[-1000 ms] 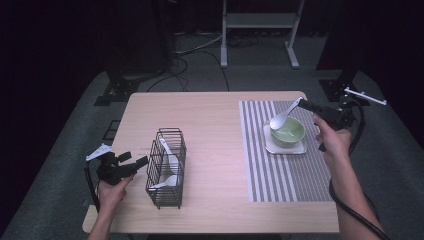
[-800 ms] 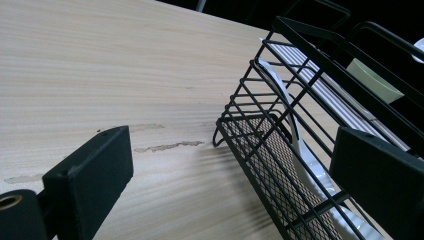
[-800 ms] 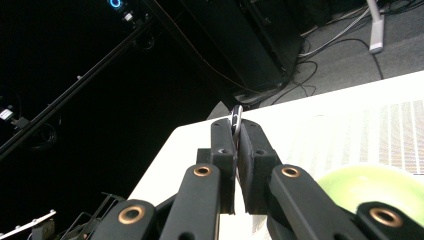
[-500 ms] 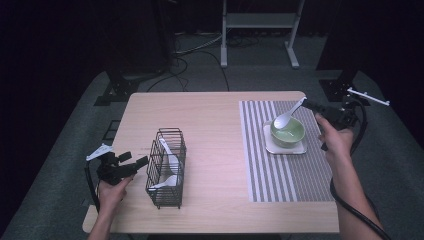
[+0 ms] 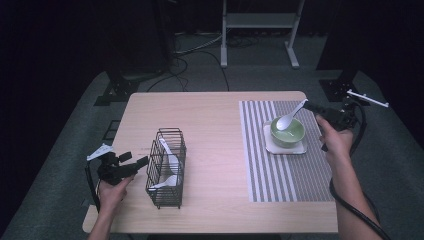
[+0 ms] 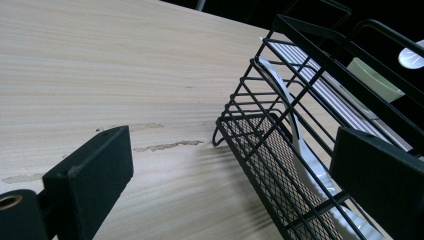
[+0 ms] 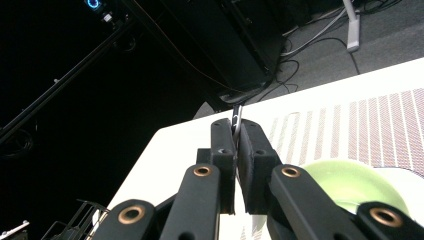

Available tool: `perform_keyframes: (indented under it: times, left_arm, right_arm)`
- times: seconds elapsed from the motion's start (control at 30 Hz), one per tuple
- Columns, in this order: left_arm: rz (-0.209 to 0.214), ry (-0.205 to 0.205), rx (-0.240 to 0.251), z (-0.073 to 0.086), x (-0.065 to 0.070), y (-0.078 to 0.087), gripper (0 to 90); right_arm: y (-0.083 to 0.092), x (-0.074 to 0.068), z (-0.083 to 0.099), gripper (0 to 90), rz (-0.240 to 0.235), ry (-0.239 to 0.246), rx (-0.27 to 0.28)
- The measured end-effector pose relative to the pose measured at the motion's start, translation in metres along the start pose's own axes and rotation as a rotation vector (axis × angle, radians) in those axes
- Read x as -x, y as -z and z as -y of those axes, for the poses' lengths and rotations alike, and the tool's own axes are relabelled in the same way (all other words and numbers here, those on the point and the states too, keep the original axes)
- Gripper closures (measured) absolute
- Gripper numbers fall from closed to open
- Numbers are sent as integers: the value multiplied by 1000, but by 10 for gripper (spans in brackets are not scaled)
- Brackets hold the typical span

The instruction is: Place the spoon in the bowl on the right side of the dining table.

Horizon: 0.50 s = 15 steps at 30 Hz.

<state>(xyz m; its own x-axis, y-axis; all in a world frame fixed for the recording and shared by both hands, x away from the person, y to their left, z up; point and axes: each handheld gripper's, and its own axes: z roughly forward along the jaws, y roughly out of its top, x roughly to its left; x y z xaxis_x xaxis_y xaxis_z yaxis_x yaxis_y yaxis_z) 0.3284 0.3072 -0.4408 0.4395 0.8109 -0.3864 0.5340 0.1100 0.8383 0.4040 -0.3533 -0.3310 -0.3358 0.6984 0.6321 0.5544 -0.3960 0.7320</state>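
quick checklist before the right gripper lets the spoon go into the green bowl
1. Right gripper shut on the spoon's handle: ok, the jaws are closed on a thin edge in the right gripper view.
2. Spoon head over the green bowl: ok in the high view; whether it touches the bowl, cannot tell.
3. Bowl seated on its square plate, on the striped placemat: ok.
4. Bowl empty of other things: cannot tell, the spoon head covers part of it.
5. Left gripper out of the way: ok, open beside the wire basket, far from the bowl.
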Motion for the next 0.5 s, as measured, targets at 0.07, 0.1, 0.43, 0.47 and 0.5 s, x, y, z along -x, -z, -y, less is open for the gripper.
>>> perform_keyframes:
  times: [0.07,0.1,0.43,0.47,0.5]
  left_arm:
    - [0,-2,-3,0,0,0,28]
    - [0,-2,-3,0,0,0,27]
    - [-2,0,-2,0,0,0,28]
    - [-2,0,-2,0,0,0,28]
    - [-2,0,-3,0,0,0,28]
  right_arm:
    - [0,3,0,858,11,0,0]
    - [0,3,0,859,12,-3,0]
    - [-1,10,1,859,32,-8,3]
    - [-2,11,1,859,32,-9,3]
    - [-2,12,1,859,33,-11,3]
